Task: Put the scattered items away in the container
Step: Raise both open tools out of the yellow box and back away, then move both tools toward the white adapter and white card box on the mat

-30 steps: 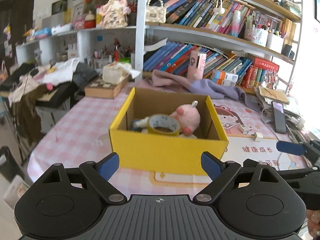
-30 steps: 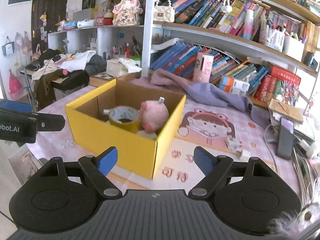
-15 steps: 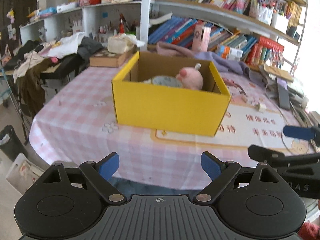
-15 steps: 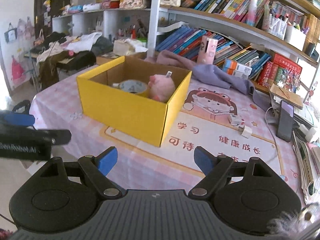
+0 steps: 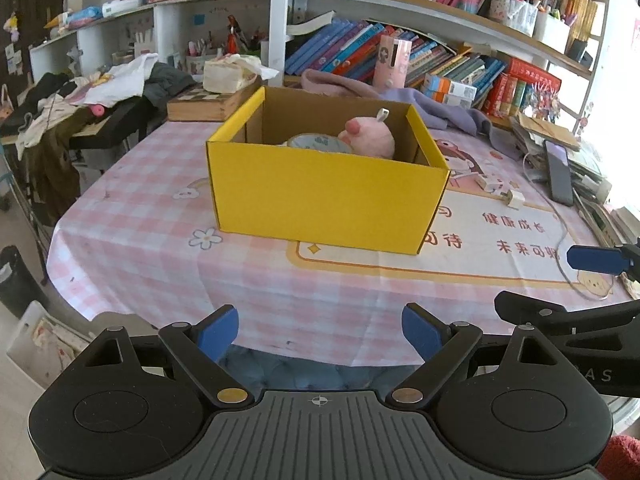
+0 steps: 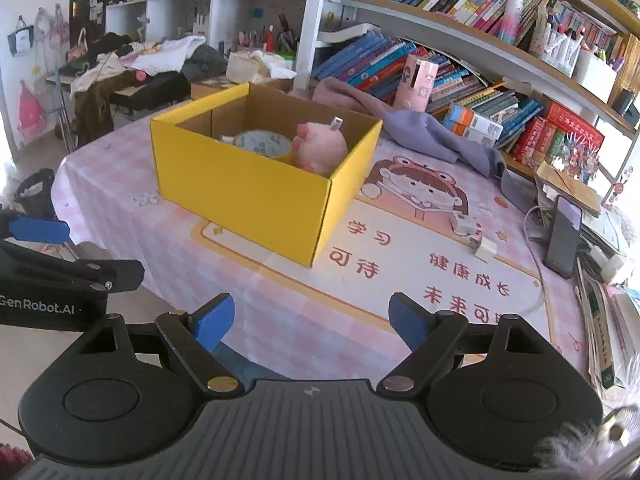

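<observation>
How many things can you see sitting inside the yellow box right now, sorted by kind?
Inside the yellow box:
Pink plush toy: 1
Roll of tape: 1
White item, mostly hidden behind the tape: 1
Total: 3

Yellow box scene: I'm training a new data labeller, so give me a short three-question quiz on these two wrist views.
1. True or false: the yellow box stands open at the top.
2. Which lies inside the box beside the pink plush toy? A) the phone B) a roll of tape C) a book
3. Fill in: the left gripper and the right gripper both hold ______.

Key: 1 true. 2 B, the roll of tape; the phone lies on the table off to the right. 3 nothing; the jaws of both stand open, back from the box.
</observation>
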Demonstrator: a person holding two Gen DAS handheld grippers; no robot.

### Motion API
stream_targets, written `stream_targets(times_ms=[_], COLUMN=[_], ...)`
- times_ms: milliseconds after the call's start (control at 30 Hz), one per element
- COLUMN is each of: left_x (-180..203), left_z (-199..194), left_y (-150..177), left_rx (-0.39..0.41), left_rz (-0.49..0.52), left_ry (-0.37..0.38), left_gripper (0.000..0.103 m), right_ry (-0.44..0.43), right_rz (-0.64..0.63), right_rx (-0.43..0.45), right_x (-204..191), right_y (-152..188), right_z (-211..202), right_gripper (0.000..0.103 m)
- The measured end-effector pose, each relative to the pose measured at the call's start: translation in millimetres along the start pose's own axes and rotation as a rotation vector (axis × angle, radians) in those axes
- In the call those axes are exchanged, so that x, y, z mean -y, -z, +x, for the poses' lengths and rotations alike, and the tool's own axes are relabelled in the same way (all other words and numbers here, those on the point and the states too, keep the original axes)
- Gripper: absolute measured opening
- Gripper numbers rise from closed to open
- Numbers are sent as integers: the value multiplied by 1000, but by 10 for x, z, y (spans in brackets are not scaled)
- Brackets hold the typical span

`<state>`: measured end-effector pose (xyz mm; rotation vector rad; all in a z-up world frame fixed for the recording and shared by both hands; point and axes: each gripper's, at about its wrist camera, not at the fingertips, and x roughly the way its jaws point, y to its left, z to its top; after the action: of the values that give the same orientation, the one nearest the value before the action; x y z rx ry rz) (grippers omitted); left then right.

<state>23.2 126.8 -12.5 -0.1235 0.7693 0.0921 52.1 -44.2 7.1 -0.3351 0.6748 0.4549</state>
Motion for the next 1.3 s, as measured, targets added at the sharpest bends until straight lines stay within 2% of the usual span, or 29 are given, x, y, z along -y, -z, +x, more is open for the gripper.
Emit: stream_targets(times_ms=[367, 800, 1300], left_x=[247, 735, 1175], left_z=[135, 378, 491], left_y=[-35, -49, -177], left_rx=[-35, -103, -88], left_rz=[59, 150, 229], left_ry=[53, 140, 191], left_gripper=[91, 91, 91], right_ry=[61, 145, 176], right_rz=[21, 114, 212], right_rx=[-51, -115, -105], right_x=[178, 593, 1067], right_y=[141, 391, 455], right_z=[4, -26, -59], right_gripper=[85, 85, 84])
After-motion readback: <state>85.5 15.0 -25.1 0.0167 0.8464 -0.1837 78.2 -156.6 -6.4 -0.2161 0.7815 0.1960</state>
